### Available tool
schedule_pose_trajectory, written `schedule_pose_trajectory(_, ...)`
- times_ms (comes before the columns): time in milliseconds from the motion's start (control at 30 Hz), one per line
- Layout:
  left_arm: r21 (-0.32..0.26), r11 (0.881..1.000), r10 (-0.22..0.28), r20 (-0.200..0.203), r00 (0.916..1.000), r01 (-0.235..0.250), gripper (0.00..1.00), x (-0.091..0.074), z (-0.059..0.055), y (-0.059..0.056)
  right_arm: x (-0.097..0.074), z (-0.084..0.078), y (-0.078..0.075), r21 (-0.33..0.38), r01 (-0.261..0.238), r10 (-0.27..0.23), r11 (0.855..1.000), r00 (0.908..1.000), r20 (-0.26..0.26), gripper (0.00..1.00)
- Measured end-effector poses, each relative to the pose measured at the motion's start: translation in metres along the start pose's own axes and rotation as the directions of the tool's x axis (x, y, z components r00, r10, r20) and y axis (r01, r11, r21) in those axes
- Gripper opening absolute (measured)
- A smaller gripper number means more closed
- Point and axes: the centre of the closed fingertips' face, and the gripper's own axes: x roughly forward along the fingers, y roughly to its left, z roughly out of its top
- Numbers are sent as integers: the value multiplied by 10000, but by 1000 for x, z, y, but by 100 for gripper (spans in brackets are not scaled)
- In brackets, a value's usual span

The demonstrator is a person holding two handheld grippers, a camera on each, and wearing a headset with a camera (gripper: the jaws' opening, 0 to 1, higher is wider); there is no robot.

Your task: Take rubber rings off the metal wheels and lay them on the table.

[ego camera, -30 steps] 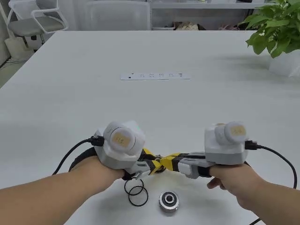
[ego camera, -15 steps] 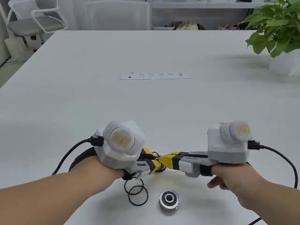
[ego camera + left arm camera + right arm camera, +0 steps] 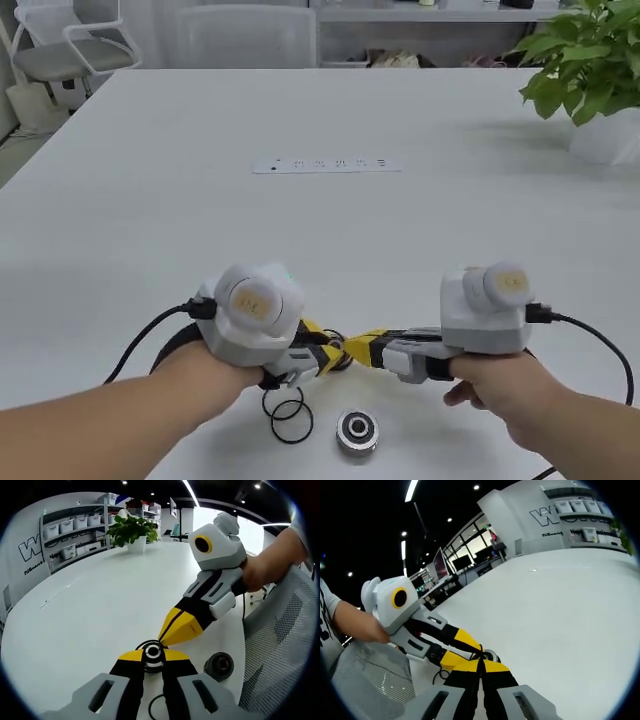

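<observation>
The left claw (image 3: pixel 152 656) is clamped on a metal wheel (image 3: pixel 152 652) at lower centre. The right claw (image 3: pixel 164 638), jaws together, touches its rubber ring (image 3: pixel 144 643). A hard tug could fling the ring or twist the wheel loose. There are two wheels, the second wheel (image 3: pixel 357 430) lying on the tabletop (image 3: pixel 320 230), and two loose rings (image 3: pixel 288 412) beside it.

Bright, even light casts soft shadows; fisheye edges curve.

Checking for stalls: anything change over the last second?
Nothing visibly moved. The left gripper stays shut on the metal wheel; the right gripper stays shut on its black rubber ring. The loose black rings and second metal wheel lie unmoved.
</observation>
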Motion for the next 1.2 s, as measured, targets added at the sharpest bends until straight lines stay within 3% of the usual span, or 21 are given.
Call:
schedule_pose_trajectory(400, -8, 9992, -395, -133, 9991, 395, 16, -12, -4, -8, -2, 4, 1, 222, -115, 110, 9997, 9997, 197, 0)
schedule_pose_trajectory(733, 91, 9975, -698, 347, 9970, 695, 29, -30, 3, -15, -4, 10, 5, 357, -325, 308, 9988, 9984, 466, 0)
schedule_pose_trajectory(1200, -399, 9976, -515, 1162, 9919, 565, 40, -69, 17, -9, -4, 16, 18, 257, -688, 673, 9973, 9964, 524, 0)
